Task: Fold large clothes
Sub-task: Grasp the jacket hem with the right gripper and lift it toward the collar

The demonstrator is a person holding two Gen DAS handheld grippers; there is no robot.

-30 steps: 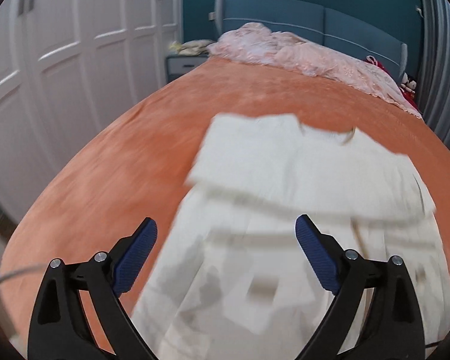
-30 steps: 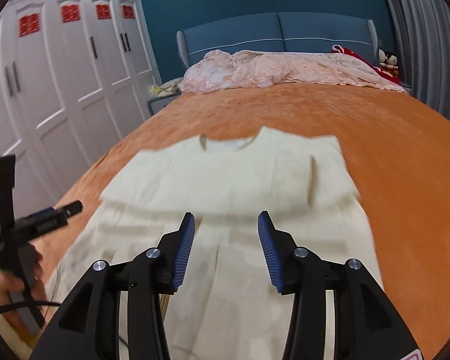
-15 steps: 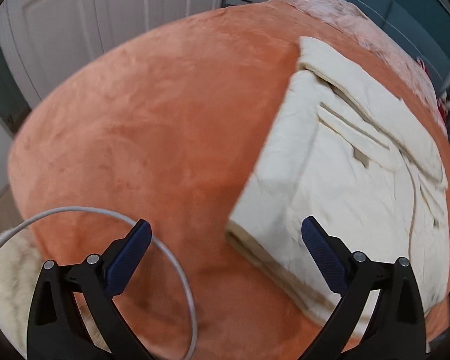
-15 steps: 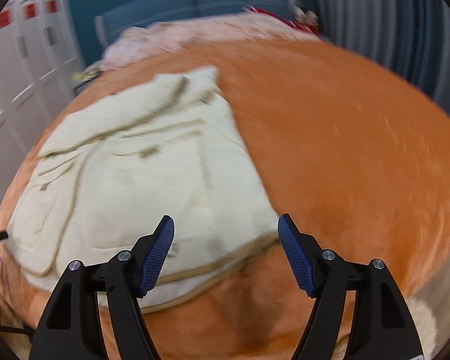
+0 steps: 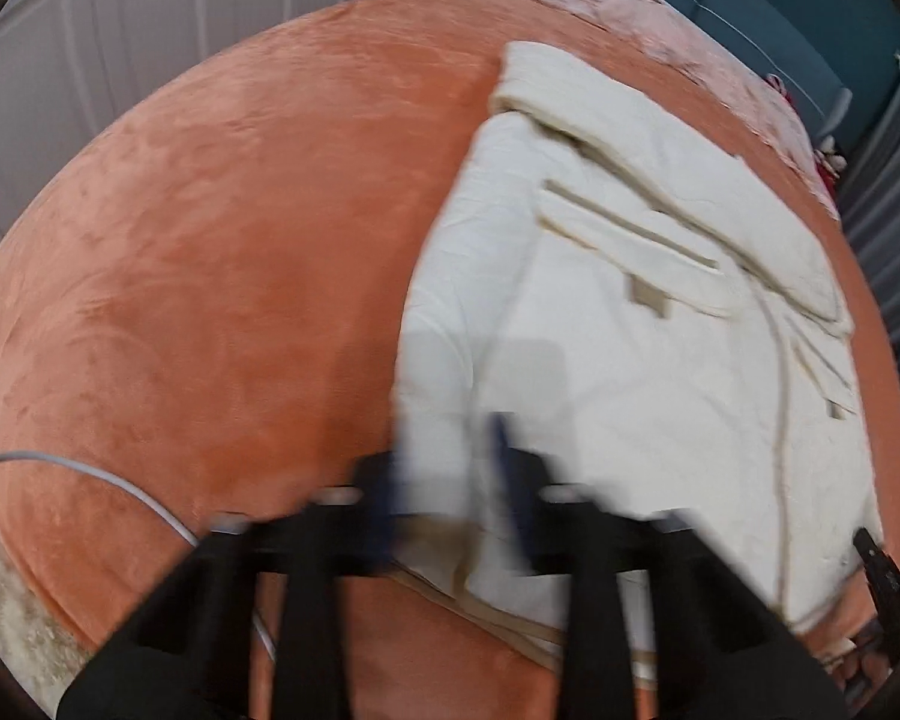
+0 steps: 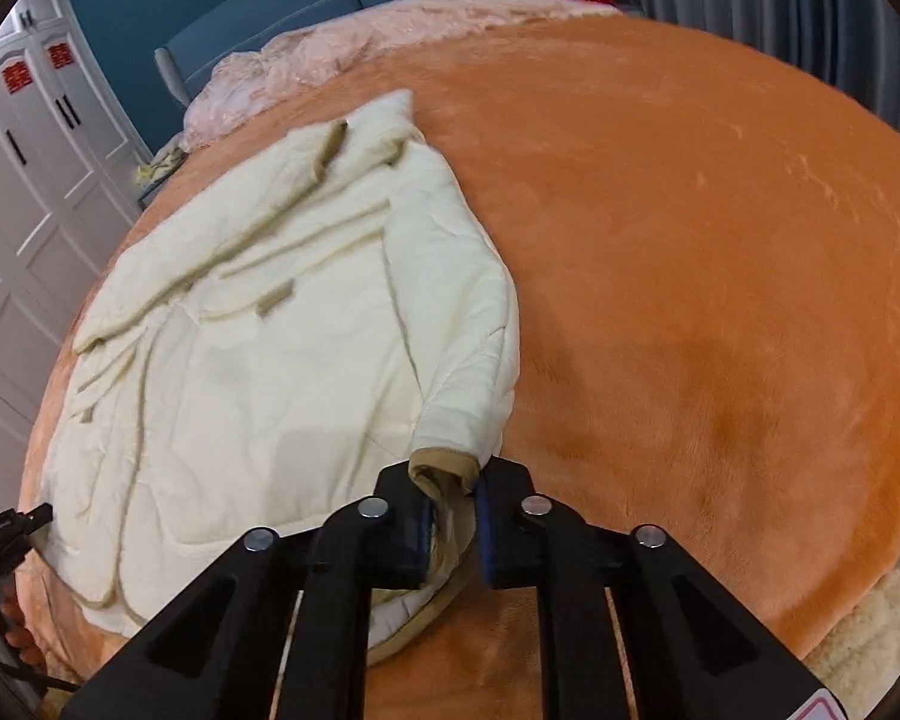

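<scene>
A large cream quilted coat with tan trim (image 6: 282,360) lies spread on the orange plush bedspread (image 6: 720,276), its sleeves folded across the chest and its hem toward the foot of the bed. The right gripper (image 6: 453,525) is clenched on the coat's near hem corner, the tan-edged fabric bunched up between its blue-padded fingers (image 6: 486,534). In the left wrist view the left gripper (image 5: 450,492) is motion-blurred at the coat's (image 5: 630,330) opposite hem corner, jaws narrowed around a fold of cream fabric; whether they are fully clamped cannot be told. A thin grey cable (image 5: 90,474) curves over the bedspread (image 5: 210,252) beside it
</scene>
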